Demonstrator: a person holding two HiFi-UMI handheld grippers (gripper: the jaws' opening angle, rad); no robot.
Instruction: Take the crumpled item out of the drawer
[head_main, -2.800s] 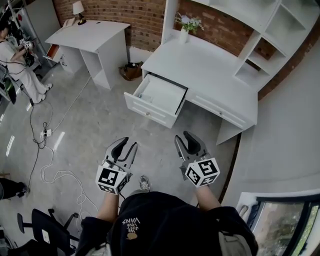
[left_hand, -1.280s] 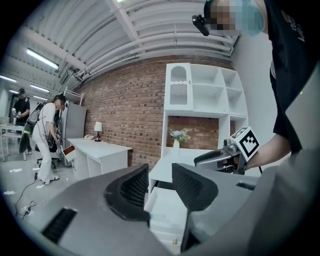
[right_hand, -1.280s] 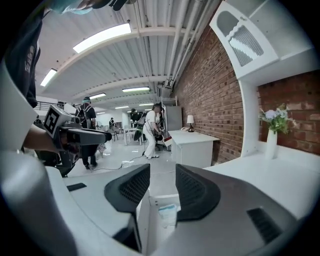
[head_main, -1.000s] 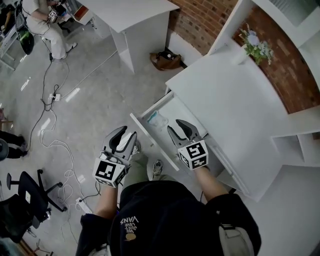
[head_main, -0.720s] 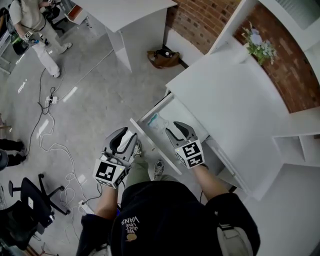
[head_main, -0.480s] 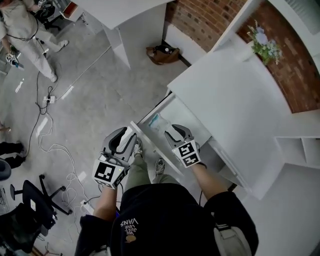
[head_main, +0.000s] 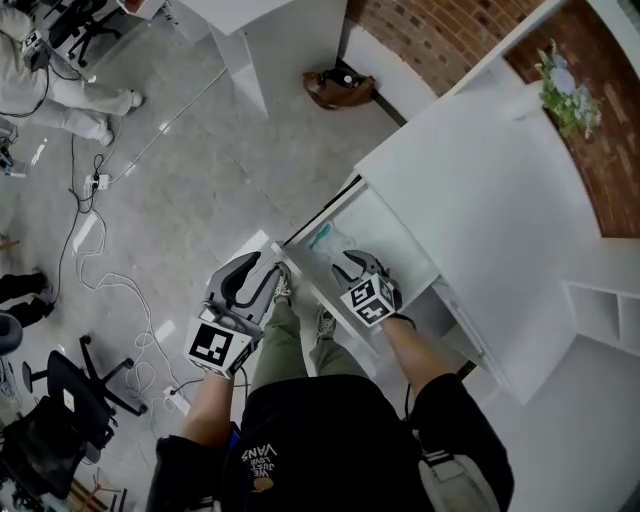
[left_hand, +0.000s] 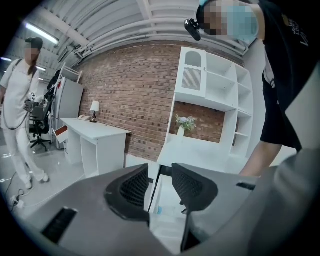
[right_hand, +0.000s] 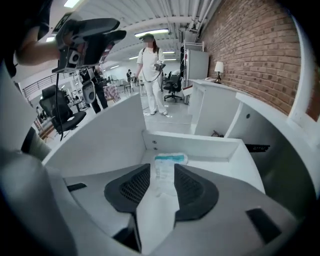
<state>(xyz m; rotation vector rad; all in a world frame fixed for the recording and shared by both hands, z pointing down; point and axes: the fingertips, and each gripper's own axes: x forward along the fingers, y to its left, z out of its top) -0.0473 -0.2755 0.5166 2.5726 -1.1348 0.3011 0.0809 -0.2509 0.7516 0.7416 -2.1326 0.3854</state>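
Note:
The white drawer (head_main: 306, 281) stands pulled out from the desk (head_main: 480, 190). A crumpled clear wrapper with a teal band (head_main: 321, 238) lies on its floor near the left end. My right gripper (head_main: 351, 266) is lowered into the drawer, open, with the wrapper (right_hand: 167, 169) lying just ahead between its jaws and not gripped. The right gripper (right_hand: 162, 186) points at the drawer's far wall (right_hand: 190, 145). My left gripper (head_main: 256, 272) hangs open outside the drawer front, over the floor, holding nothing. In the left gripper view the left gripper (left_hand: 160, 181) frames the drawer (left_hand: 168, 202).
A vase of flowers (head_main: 568, 94) stands at the desk's back. A brown bag (head_main: 341, 86) sits on the floor by the brick wall. Cables (head_main: 97, 262) trail across the floor at left. A person (head_main: 62, 88) stands far left, near a second white desk (head_main: 262, 22).
My right gripper has dropped from above the drawer's front edge down into the drawer, closing on the wrapper. The left gripper stays beside the drawer front.

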